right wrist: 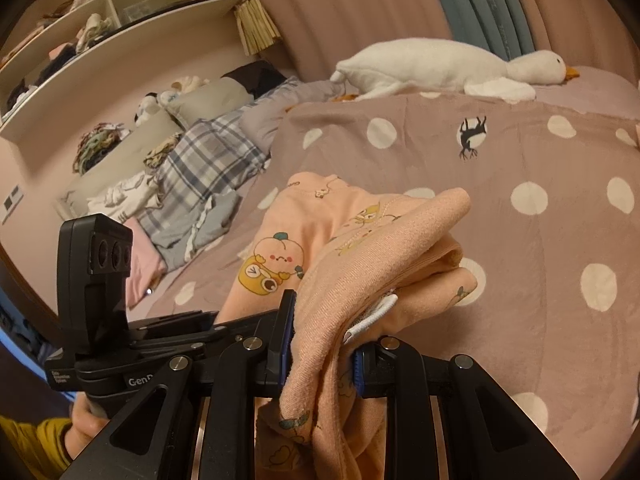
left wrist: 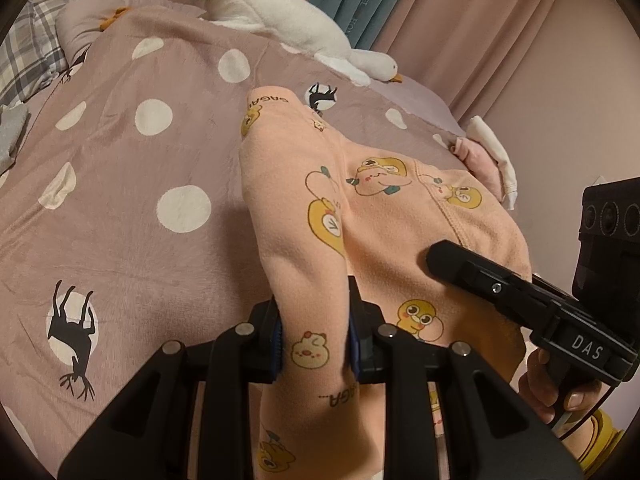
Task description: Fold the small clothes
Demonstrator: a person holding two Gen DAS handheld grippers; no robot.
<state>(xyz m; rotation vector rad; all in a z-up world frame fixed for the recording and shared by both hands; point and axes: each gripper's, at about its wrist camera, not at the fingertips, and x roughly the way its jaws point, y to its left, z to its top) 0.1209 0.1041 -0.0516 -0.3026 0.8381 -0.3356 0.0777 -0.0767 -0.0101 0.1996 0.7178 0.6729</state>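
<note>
A small peach garment (left wrist: 380, 224) printed with yellow ducks hangs between both grippers over the bed. My left gripper (left wrist: 314, 344) is shut on one bunched edge of it. My right gripper (right wrist: 320, 354) is shut on another bunched edge of the same garment (right wrist: 360, 248), next to a white label. The right gripper's body also shows in the left wrist view (left wrist: 520, 292), at the right of the garment. The far end of the garment rests on the bedspread.
A mauve bedspread (left wrist: 120, 184) with white dots and deer prints covers the bed. A white plush goose (left wrist: 288, 24) lies at its far edge. A small pink and white cloth (left wrist: 488, 152) lies at the right. Plaid bedding and clothes (right wrist: 192, 172) pile at the left, under shelves (right wrist: 100, 12).
</note>
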